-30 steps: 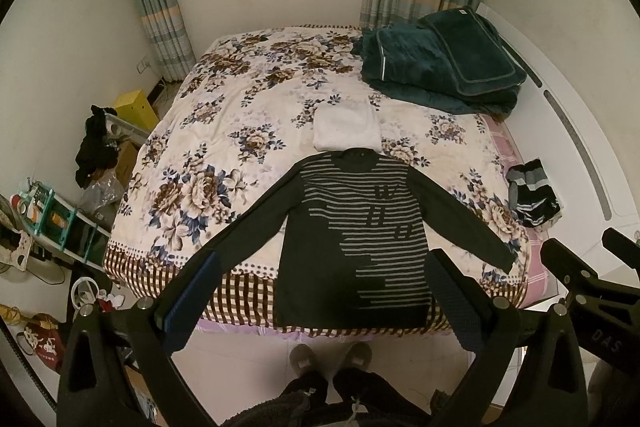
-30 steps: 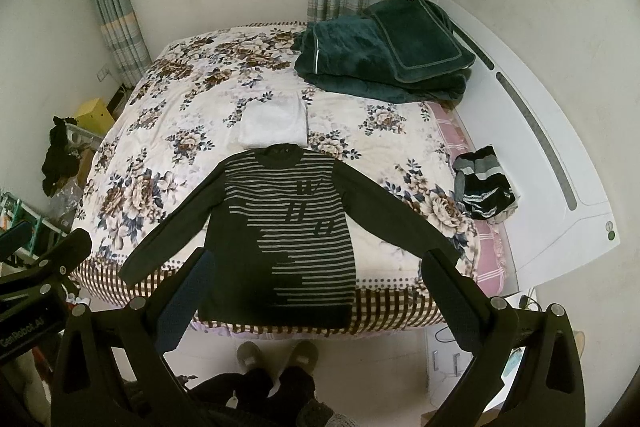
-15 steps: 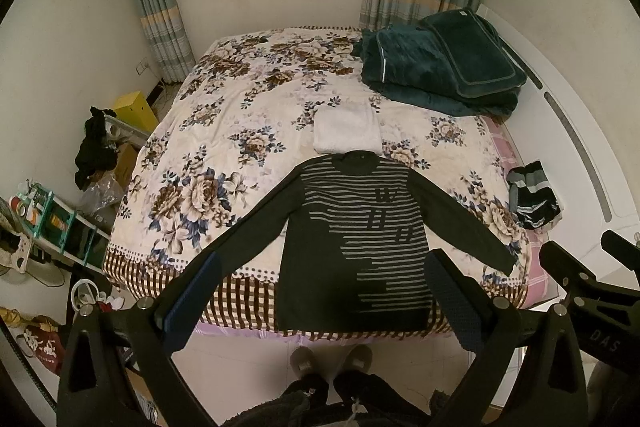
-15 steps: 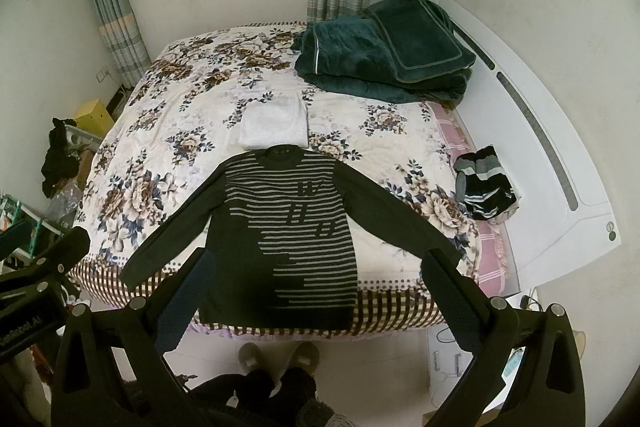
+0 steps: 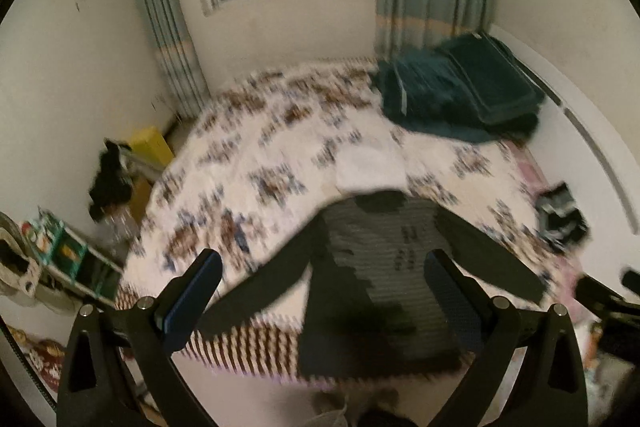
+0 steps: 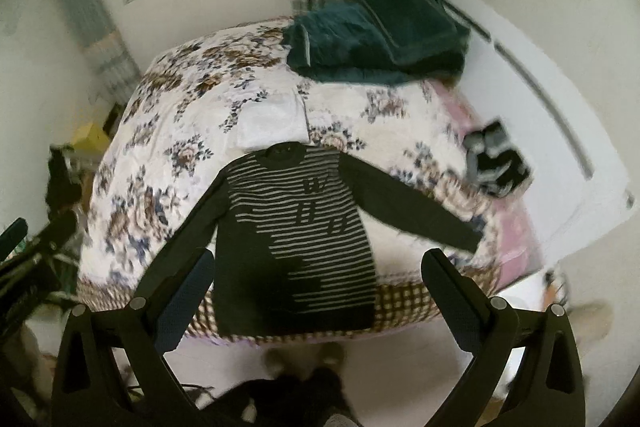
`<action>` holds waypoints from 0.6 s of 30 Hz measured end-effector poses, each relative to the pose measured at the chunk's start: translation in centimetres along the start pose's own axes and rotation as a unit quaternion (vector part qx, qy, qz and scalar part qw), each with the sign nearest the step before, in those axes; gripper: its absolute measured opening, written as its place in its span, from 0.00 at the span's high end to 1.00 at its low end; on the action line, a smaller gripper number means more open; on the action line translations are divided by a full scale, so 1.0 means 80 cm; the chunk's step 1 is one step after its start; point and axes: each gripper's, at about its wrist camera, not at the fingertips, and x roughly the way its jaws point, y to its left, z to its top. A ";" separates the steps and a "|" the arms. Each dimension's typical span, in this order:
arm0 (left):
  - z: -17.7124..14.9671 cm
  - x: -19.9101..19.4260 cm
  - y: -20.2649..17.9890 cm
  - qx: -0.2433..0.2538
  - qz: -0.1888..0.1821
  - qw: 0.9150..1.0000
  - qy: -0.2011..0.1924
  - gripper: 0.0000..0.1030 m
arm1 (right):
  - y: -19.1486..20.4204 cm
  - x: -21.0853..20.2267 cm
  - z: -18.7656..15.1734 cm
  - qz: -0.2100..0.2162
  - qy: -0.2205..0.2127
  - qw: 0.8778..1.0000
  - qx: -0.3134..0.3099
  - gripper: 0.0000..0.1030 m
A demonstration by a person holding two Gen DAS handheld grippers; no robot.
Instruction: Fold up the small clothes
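Both your grippers, left (image 5: 323, 269) and right (image 6: 318, 269), gape wide, holding nothing, above the sweater (image 6: 298, 245) flat on the bed (image 6: 168, 131).

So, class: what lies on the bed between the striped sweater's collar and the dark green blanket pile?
A folded white cloth lies between striped sweater and green blanket pile, clearest in the right wrist view.

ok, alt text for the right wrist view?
A dark striped sweater lies flat with sleeves spread at the near edge of a floral bed, framed by the open right gripper, jaws wide and empty. Beyond its collar lies a folded white cloth; green blankets are piled at the far right. The image is motion-blurred.
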 end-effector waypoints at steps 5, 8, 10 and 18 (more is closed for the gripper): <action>-0.015 0.097 -0.006 0.026 0.008 1.000 0.001 0.00 | -0.118 0.124 -0.018 -0.017 0.045 0.988 0.146 0.03; -0.026 0.165 -0.025 0.048 0.013 0.998 0.039 0.00 | -0.211 0.200 -0.038 -0.040 0.068 0.970 0.229 0.41; -0.036 0.207 -0.045 0.062 0.020 0.996 0.065 0.00 | -0.276 0.253 -0.053 -0.050 0.093 0.953 0.284 0.45; -0.049 0.352 -0.134 0.061 0.052 0.987 0.136 0.00 | -0.543 0.475 -0.107 -0.053 0.119 0.871 0.474 0.31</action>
